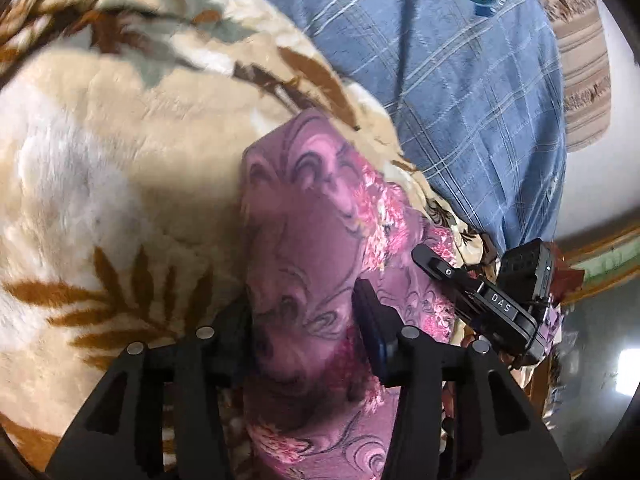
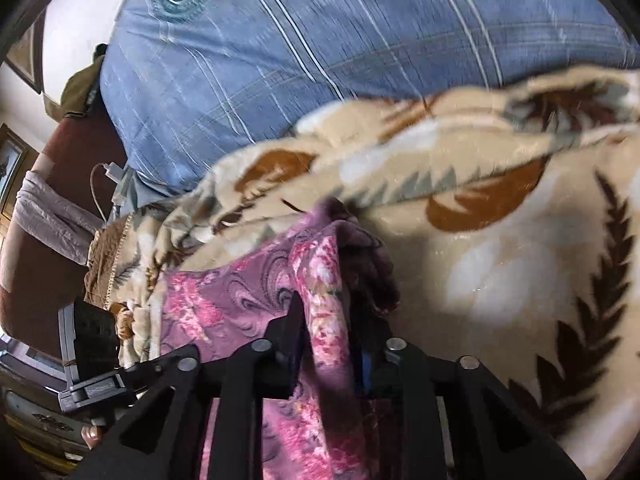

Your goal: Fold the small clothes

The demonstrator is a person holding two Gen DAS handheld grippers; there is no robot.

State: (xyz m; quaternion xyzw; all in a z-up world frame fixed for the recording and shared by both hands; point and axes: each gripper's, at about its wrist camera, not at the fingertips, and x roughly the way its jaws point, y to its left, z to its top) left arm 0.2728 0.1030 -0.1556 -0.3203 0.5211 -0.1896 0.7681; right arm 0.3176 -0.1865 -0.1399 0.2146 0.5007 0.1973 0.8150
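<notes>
On a cream fleece blanket printed with brown leaves, a small pink floral garment is seen gathered into a long, narrow band rather than laid flat. At the left of the scene, the left gripper is clamped on one end of the garment, with cloth bunched thickly between its two black fingers and spilling below them. Just beside it, toward the blanket's near right edge, the right gripper is glimpsed from the left wrist view. In the right wrist view, the right gripper is shown pinching the other part of the garment, a bordered hem being drawn up between the jaws while the rest is draped leftward over the blanket. Beyond the blanket's far edge, a blue checked pillow is propped; a white charger lies at its lower left corner.

The fold is judged to be under way, not finished: the cloth is held at both ends and appears doubled lengthwise, but no neat, squared packet has been laid down. Whether further folds have been made cannot be told. Setting down and smoothing appear to remain.
</notes>
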